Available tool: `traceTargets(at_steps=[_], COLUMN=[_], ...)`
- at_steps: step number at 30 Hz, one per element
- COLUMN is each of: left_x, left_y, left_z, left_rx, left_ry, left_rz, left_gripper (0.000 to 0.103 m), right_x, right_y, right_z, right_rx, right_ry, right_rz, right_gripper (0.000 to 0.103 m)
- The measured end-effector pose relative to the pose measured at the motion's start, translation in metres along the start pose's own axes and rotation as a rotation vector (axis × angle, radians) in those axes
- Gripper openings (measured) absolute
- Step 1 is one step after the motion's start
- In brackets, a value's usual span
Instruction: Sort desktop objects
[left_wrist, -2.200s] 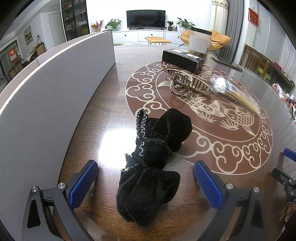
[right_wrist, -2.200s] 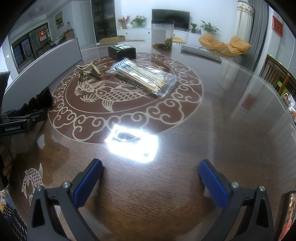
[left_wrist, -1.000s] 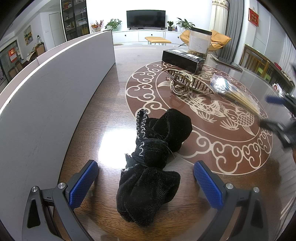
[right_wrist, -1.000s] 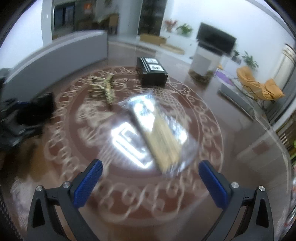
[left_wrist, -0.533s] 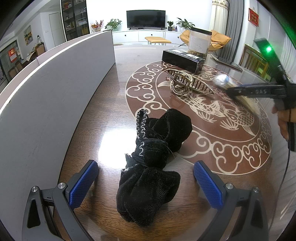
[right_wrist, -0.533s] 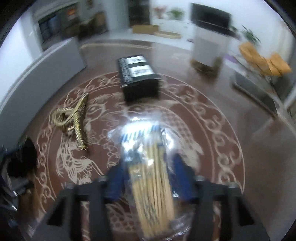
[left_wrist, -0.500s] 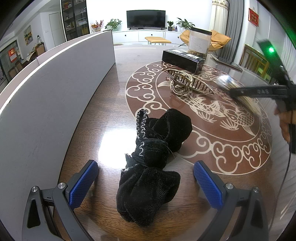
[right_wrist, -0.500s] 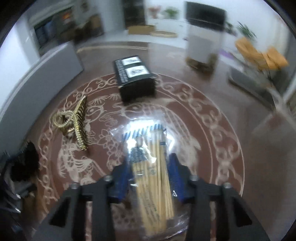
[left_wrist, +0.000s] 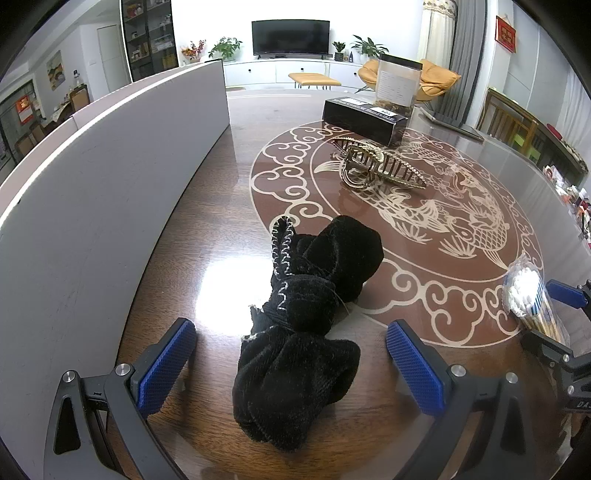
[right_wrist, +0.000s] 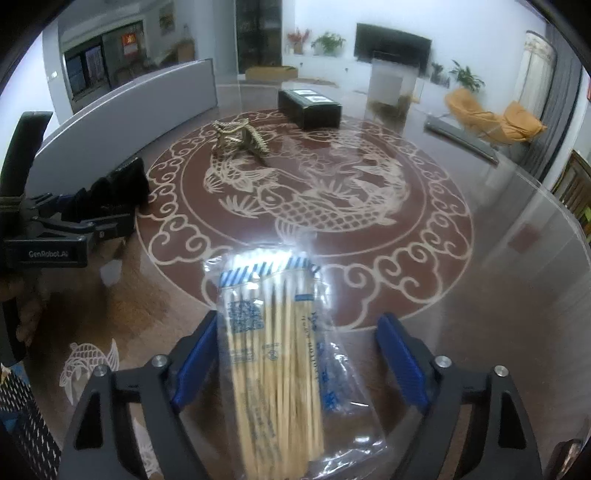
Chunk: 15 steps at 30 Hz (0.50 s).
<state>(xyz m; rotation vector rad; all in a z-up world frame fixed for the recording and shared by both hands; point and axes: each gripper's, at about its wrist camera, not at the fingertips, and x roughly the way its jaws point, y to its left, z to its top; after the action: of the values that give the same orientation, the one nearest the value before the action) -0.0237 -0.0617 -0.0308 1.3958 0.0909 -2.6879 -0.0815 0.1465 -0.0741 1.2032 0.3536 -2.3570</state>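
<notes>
A bag of cotton swabs (right_wrist: 273, 350) lies on the table between the fingers of my right gripper (right_wrist: 301, 350). Its jaws are opening: the left pad is close against the bag and the right pad stands well off it. The left wrist view shows the same bag (left_wrist: 532, 302) at the far right, with the right gripper (left_wrist: 554, 319) around it. My left gripper (left_wrist: 290, 332) is open and straddles a black fuzzy cloth bundle (left_wrist: 306, 314) without touching it. A gold hair claw (left_wrist: 380, 170) and a black box (left_wrist: 364, 118) lie farther back.
A long grey panel (left_wrist: 92, 184) stands along the left side of the wooden table (left_wrist: 229, 184). A clear container (left_wrist: 397, 83) stands behind the black box. A flat dark item (right_wrist: 461, 136) lies at the far right. A person's hand (right_wrist: 22, 314) holds the left gripper.
The right gripper shut on the swab bag in the table's middle, carried it toward the near right edge, and its jaws have now spread apart. The left gripper and the black cloth stayed put.
</notes>
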Motion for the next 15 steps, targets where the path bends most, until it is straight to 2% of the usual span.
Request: traceTargets(at_steps=[2, 5, 15], left_x=[-0.0001, -0.0001, 0.0], left_y=[0.0001, 0.0002, 0.0003], left_z=[0.0005, 0.0007, 0.0012], left_rx=[0.0, 0.0, 0.001], left_ry=[0.0, 0.0, 0.0], left_rz=[0.002, 0.002, 0.003], left_gripper=[0.103, 0.103, 0.103], right_x=[0.0021, 0.0065, 0.0069], right_y=[-0.0049, 0.0007, 0.0022], right_z=[-0.0013, 0.0017, 0.0014], right_rx=[0.035, 0.011, 0.002], right_ry=[-0.015, -0.001, 0.005], right_rz=[0.007, 0.006, 0.009], right_gripper=[0.093, 0.103, 0.103])
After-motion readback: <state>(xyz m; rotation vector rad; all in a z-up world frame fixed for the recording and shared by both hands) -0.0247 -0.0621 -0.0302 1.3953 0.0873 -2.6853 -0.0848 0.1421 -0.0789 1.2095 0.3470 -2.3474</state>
